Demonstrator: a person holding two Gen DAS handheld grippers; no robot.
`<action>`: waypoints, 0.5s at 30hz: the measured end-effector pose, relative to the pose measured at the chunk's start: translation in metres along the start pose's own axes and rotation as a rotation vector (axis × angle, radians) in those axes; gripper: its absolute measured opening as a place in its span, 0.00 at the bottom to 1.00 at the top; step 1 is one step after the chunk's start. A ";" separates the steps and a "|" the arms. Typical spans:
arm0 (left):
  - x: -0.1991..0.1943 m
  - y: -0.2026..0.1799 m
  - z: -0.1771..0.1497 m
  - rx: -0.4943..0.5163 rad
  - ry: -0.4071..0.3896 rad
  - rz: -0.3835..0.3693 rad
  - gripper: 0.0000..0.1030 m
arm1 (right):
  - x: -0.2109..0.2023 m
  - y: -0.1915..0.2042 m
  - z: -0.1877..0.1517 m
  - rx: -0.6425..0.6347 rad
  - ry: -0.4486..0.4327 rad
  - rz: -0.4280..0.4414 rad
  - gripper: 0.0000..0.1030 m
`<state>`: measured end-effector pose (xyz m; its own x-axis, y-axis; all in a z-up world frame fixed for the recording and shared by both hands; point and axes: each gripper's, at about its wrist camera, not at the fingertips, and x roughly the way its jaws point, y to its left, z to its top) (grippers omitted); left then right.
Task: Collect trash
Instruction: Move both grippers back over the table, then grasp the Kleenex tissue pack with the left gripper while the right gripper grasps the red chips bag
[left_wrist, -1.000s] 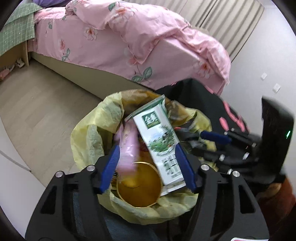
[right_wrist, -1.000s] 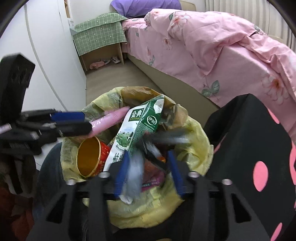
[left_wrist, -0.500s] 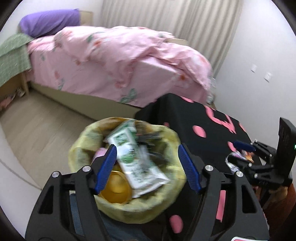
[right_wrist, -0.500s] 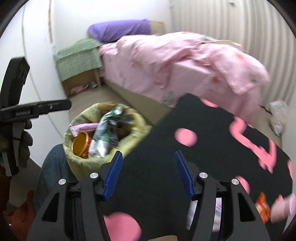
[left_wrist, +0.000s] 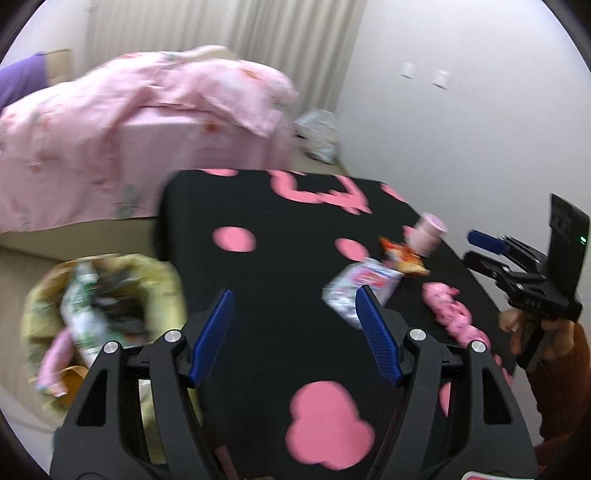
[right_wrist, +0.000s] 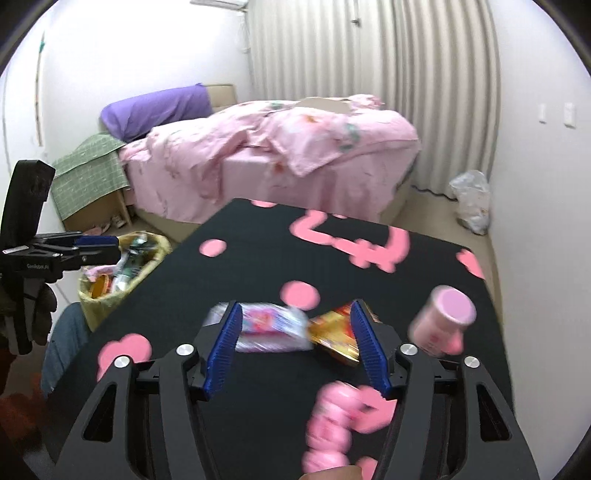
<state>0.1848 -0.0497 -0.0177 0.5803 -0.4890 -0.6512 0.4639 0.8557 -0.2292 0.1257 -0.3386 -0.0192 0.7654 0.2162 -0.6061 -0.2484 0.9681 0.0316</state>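
at centre frame the right tool (right_wrist: 295, 347) hangs empty with blades apart over the bench (right_wrist: 258, 236), framing a plastic packet (right_wrist: 271, 326); left tool (left_wrist: 293, 332) gapes empty too, lined bin (right_wrist: 122, 269) waiting lower left.

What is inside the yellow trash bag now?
The yellow trash bag holds a green-white carton, a pink wrapper and dark scraps; anything beneath them is covered.

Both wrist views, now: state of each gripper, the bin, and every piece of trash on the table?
left gripper: open, empty
right gripper: open, empty, above the table
trash bin: yellow-lined, heaped full, on the floor beside the table
white wrapper: lying flat on the table
orange snack packet: crumpled, lying beside the white wrapper
pink cup: tilted, blurred
pink wrapper: crumpled, near table edge
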 end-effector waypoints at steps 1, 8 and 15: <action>0.011 -0.010 0.001 0.026 0.022 -0.041 0.63 | 0.000 -0.006 -0.004 0.009 0.006 -0.007 0.57; 0.100 -0.073 0.008 0.229 0.206 -0.133 0.63 | -0.002 -0.048 -0.044 0.064 0.075 -0.083 0.57; 0.153 -0.074 0.014 0.211 0.269 -0.082 0.63 | 0.009 -0.055 -0.052 0.084 0.100 -0.051 0.57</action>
<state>0.2491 -0.1905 -0.0901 0.3517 -0.4686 -0.8104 0.6457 0.7482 -0.1524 0.1154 -0.3961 -0.0681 0.7121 0.1567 -0.6844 -0.1565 0.9857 0.0629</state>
